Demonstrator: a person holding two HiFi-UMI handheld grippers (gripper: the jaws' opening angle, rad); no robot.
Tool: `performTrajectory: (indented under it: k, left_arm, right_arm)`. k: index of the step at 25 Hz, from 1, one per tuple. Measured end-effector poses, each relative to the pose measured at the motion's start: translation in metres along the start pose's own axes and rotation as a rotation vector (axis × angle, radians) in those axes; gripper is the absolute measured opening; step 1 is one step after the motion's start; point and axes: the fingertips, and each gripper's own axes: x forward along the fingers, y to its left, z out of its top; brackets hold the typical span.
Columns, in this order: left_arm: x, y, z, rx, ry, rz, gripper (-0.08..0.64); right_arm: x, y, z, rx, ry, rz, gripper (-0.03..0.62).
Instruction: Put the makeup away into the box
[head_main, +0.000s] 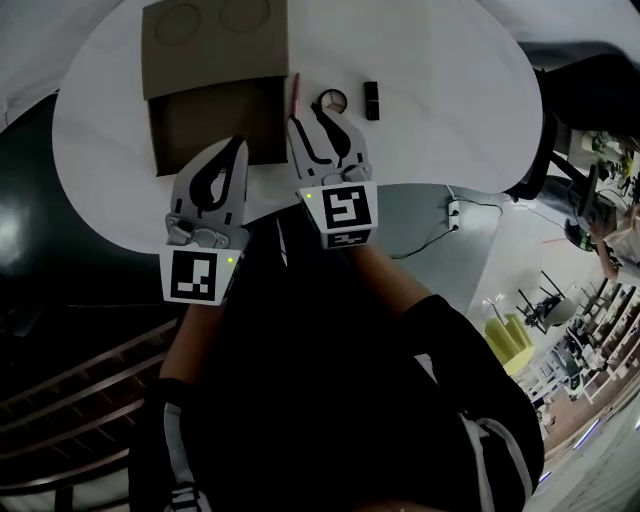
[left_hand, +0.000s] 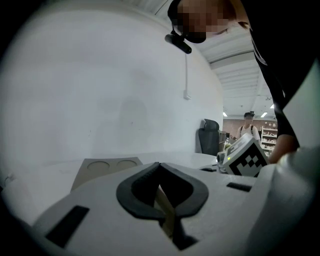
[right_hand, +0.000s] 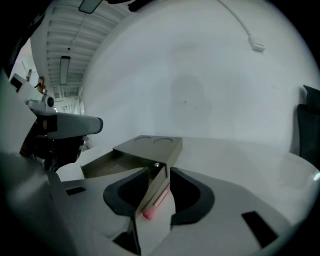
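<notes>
You are holding the right gripper partly open and empty, its jaws standing a narrow gap apart, just off the box's right wall. The pink makeup stick is lying beside that same wall, straight ahead of those jaws, its long axis running along the wall away from you. The left gripper, tips closed on nothing, is hovering at the box's near edge, farther from the stick. The compact and black lipstick are lying further right of the box.

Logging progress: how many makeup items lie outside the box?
3: pink stick beside the box's right wall, round compact next to it, black tube farthest right. Others may be hidden.
</notes>
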Motion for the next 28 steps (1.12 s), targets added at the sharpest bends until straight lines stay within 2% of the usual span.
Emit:
performTrajectory:
  k: [6,14,28]
  left_arm:
    - [0.011,0.004,-0.01,-0.015,-0.004,-0.007,0.006]
    - [0.011,0.002,-0.028,-0.045,0.032,-0.014,0.006]
    - [0.011,0.009,-0.022,-0.049,0.025,-0.003,0.006]
  right_arm:
    - [0.02,-0.008,-0.027,0.032,0.085,-0.044,0.143]
    - [0.037,-0.012,-0.054,0.053,0.24,-0.065,0.124]
    - [0.032,-0.021,-0.053,0.031,0.354,-0.093,0.126]
